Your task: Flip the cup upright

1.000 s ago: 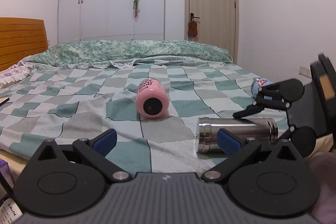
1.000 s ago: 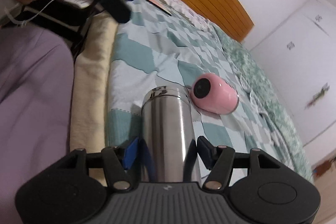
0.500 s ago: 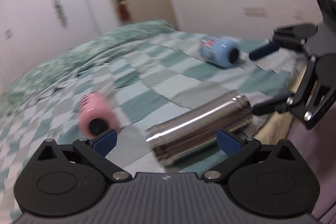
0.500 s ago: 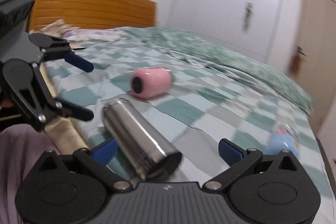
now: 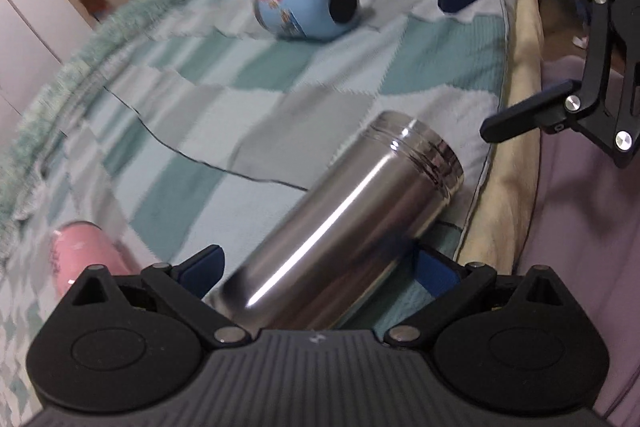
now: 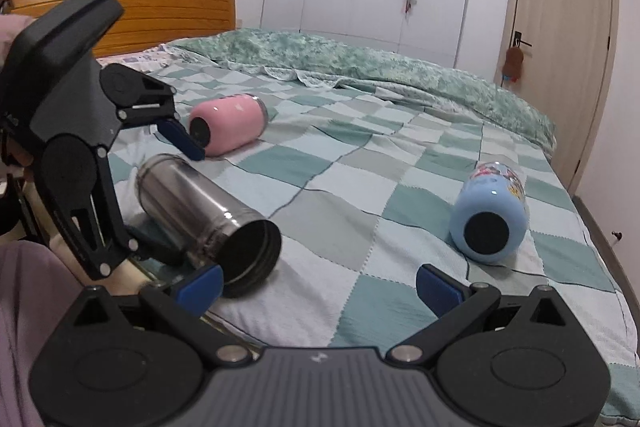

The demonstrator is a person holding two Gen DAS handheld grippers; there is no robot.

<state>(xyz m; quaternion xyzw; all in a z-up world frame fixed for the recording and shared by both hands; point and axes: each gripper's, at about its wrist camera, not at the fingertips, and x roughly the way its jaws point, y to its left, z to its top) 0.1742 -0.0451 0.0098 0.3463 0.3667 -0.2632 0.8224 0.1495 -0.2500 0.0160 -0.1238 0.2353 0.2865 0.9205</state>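
Note:
A steel cup (image 5: 340, 227) lies on its side on the checked bedspread near the bed's front edge, open mouth toward my right gripper (image 6: 320, 287). My left gripper (image 5: 320, 271) is open with its fingers on either side of the cup's base end, not closed on it. In the right wrist view the steel cup (image 6: 208, 219) lies at the left with the left gripper (image 6: 132, 187) around its far end. My right gripper is open and empty, and also shows in the left wrist view (image 5: 480, 67).
A pink cup (image 6: 228, 123) lies on its side further back on the bed. A blue printed cup (image 6: 488, 215) lies on its side at the right. The bedspread (image 6: 360, 187) covers the bed; a wooden headboard (image 6: 168, 11), wardrobe and door stand behind.
My left gripper has swung right and moved in until its open fingers straddle the steel cup. My right gripper, which was around the cup a second ago, has opened and pulled away.

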